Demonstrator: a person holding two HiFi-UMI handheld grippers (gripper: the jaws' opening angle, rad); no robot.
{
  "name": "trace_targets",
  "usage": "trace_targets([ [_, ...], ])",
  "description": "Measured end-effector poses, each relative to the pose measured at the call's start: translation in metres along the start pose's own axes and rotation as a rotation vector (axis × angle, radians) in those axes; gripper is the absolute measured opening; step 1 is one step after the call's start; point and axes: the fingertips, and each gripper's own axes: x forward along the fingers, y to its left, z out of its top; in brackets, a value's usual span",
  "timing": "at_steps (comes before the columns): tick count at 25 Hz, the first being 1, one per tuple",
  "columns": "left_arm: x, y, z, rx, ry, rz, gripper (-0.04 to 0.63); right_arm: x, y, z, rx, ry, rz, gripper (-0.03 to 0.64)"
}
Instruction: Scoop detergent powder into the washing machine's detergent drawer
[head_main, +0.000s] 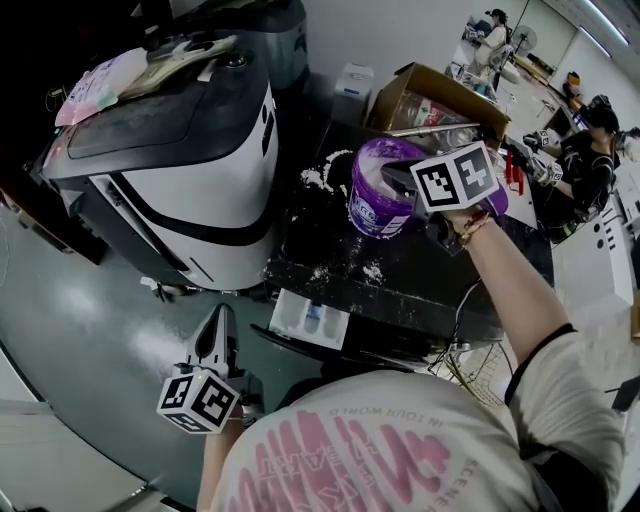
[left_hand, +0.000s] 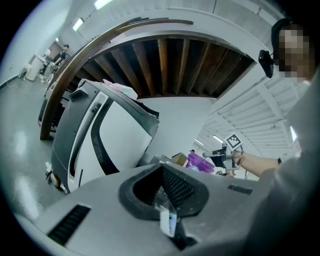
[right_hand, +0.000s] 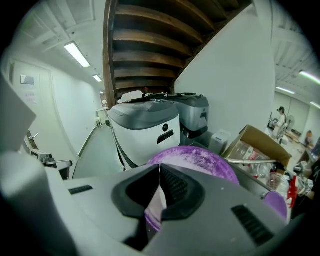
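Observation:
A purple tub (head_main: 372, 205) of white detergent powder stands open on a black-topped unit (head_main: 420, 275). My right gripper (head_main: 392, 176) hovers over the tub's mouth. Its jaws are shut on a thin pale strip (right_hand: 154, 207) that looks like a scoop handle; the scoop's bowl is hidden. The tub's powdery rim (right_hand: 200, 159) lies just beyond that gripper (right_hand: 159, 172). A white detergent drawer (head_main: 310, 318) sticks out open from the unit's front edge. My left gripper (head_main: 222, 314) hangs low at the left, apart from the drawer, jaws together and empty (left_hand: 161, 167).
A white and grey top-loading washing machine (head_main: 190, 170) stands left of the unit. Spilled powder (head_main: 320, 178) lies on the black top. A cardboard box (head_main: 430, 100) sits behind the tub. A person (head_main: 590, 150) works at benches on the far right.

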Motion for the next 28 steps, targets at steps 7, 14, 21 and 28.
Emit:
trace_targets([
  [7,-0.003,0.0,-0.002,-0.005,0.008,-0.006,0.002,-0.01,0.012,0.003,0.124,-0.041,0.066,0.005],
  [14,-0.006,-0.002,-0.006,-0.004,0.02,-0.013,0.002,-0.019,0.011,0.008,0.342,-0.146,0.126,0.006],
  [21,-0.01,-0.003,-0.005,0.0,0.023,-0.02,0.002,-0.031,0.005,0.006,0.467,-0.242,0.116,0.008],
  [28,-0.011,-0.004,-0.004,0.004,0.022,-0.022,0.002,-0.047,0.006,-0.003,0.575,-0.404,0.048,0.008],
])
